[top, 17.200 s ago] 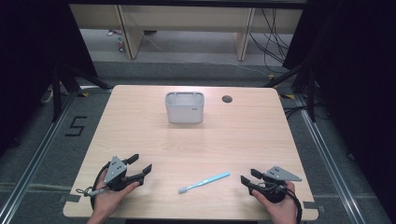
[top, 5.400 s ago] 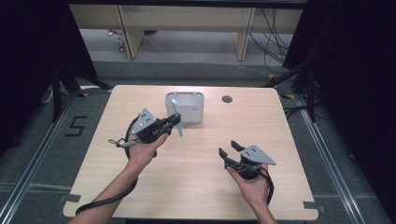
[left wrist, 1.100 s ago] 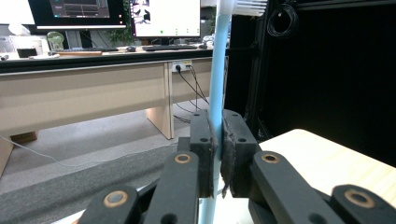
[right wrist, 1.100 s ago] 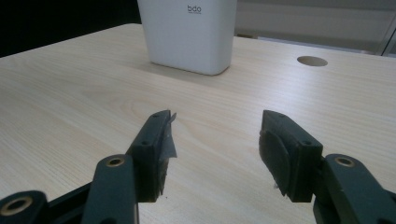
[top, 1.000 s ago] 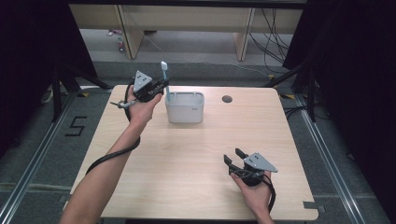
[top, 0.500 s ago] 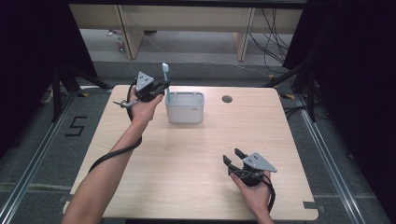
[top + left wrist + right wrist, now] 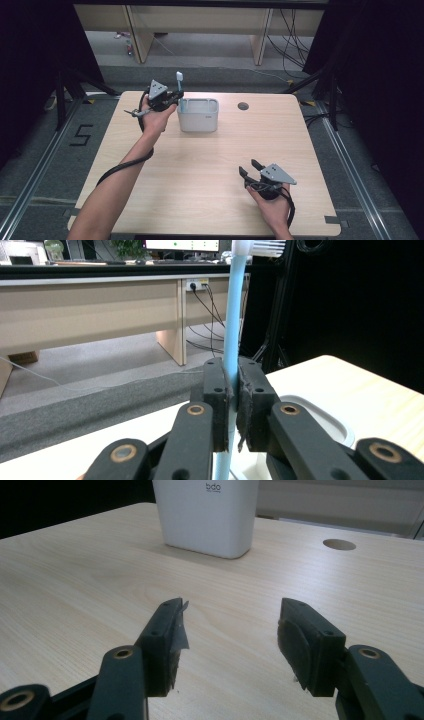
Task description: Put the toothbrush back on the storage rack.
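The white holder (image 7: 198, 116) stands just to the right of the left gripper (image 7: 172, 98); its inner compartments look empty as far as the high view shows. Its front wall bears the small grey lettering "bdo", readable in the right gripper view (image 7: 206, 515). The left gripper (image 7: 233, 405) clamps a light blue toothbrush (image 7: 233, 335) upright, brush head at the top, over the holder's left rim. The right gripper (image 7: 230, 640) rests low on the table (image 7: 200, 175), jaws wide apart with nothing between them, well away from the holder. A "5" is marked on the floor.
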Tool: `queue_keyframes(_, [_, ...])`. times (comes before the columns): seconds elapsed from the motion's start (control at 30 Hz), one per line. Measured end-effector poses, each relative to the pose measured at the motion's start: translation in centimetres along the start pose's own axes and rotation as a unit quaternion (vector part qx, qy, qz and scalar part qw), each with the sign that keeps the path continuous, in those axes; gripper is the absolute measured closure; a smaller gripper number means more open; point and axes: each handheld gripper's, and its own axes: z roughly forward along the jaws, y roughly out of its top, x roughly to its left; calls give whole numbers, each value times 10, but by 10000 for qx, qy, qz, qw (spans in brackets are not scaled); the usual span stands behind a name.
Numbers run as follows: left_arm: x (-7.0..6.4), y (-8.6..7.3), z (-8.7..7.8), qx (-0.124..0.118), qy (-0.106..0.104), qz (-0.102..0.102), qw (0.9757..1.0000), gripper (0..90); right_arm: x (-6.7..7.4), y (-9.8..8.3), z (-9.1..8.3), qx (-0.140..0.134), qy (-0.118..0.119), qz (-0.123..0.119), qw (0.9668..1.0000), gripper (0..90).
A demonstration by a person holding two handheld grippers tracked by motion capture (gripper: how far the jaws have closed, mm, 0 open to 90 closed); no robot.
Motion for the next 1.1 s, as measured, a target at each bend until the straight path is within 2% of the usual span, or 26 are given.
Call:
queue_keyframes(0.07, [0, -2, 1, 49, -1, 9, 10000, 834, 1, -1, 1, 39, 121, 113, 9999, 447])
queue_keyframes(0.1, [0, -2, 2, 70, -1, 14, 10000, 834, 2, -1, 1, 45, 100, 153, 9998, 447])
queue_keyframes(0.17, [0, -3, 3, 127, -4, -1, 9999, 834, 2, -1, 2, 9, 93, 50, 9999, 448])
queue_keyframes(0.2, [0, -4, 3, 149, -5, 7, 9999, 834, 2, -1, 0, 77, 49, -7, 10000, 448])
queue_keyframes(0.23, [0, -5, 3, 177, -3, -1, 9998, 834, 1, -1, 2, 5, 44, -43, 10000, 448])
queue_keyframes(0.27, [1, -5, 4, 209, -13, -7, 9998, 833, 2, -2, 2, 32, 123, 17, 9999, 447])
queue_keyframes(0.33, [1, -6, 5, 235, -23, -28, 9997, 833, 2, -1, 2, 84, 68, -47, 9999, 448])
queue_keyframes(0.47, [0, -8, 7, 363, -32, -47, 9993, 833, 7, -2, 2, 173, 80, 197, 9996, 448])
queue_keyframes(0.5, [0, -8, 7, 363, -32, -47, 9993, 832, 7, -2, 2, 173, 80, 197, 9996, 448])
queue_keyframes(0.53, [1, -9, 7, 404, -47, -76, 9991, 832, 6, -2, 3, 106, 159, 41, 9998, 448])
queue_keyframes(0.63, [1, -10, 8, 470, -44, -104, 9988, 832, 3, -2, 3, 93, 114, -181, 9997, 447])
queue_keyframes(0.67, [1, -10, 8, 492, -42, -96, 9987, 832, 4, -3, 4, 112, 176, -62, 9998, 447])
queue_keyframes(0.7, [1, -11, 8, 516, -41, -105, 9986, 831, 4, -3, 3, 143, 128, -98, 9998, 447])
queue_keyframes(0.73, [1, -11, 8, 529, -41, -132, 9985, 831, 6, -3, 3, 171, 158, 63, 9997, 447])
queue_keyframes(0.77, [2, -12, 9, 572, -42, -131, 9983, 831, 6, -3, 3, 161, 166, 48, 9997, 446])
queue_keyframes(0.8, [2, -12, 9, 605, -33, -137, 9981, 831, 4, -2, 4, 96, 99, -89, 9999, 446])
queue_keyframes(0.87, [2, -14, 9, 653, -21, -169, 9977, 831, 4, -2, 4, 92, 97, -99, 9999, 446])
queue_keyframes(0.9, [3, -16, 9, 684, 4, -187, 9975, 831, 5, -3, 4, 106, 158, -39, 9998, 446])
queue_keyframes(0.93, [3, -16, 9, 702, 16, -187, 9974, 831, 6, -3, 3, 186, 103, 46, 9998, 445])
queue_keyframes(1.0, [3, -19, 10, 743, 33, -223, 9970, 831, 5, -3, 3, 162, 106, -25, 9998, 444])
queue_keyframes(1.03, [3, -19, 10, 737, 38, -235, 9970, 831, 6, -3, 2, 198, 119, 80, 9997, 444])
queue_keyframes(1.07, [3, -19, 10, 743, 31, -231, 9970, 832, 5, -3, 4, 118, 214, 5, 9997, 444])
queue_keyframes(1.1, [2, -19, 11, 751, 12, -225, 9969, 831, 5, -3, 4, 116, 194, 16, 9997, 444])
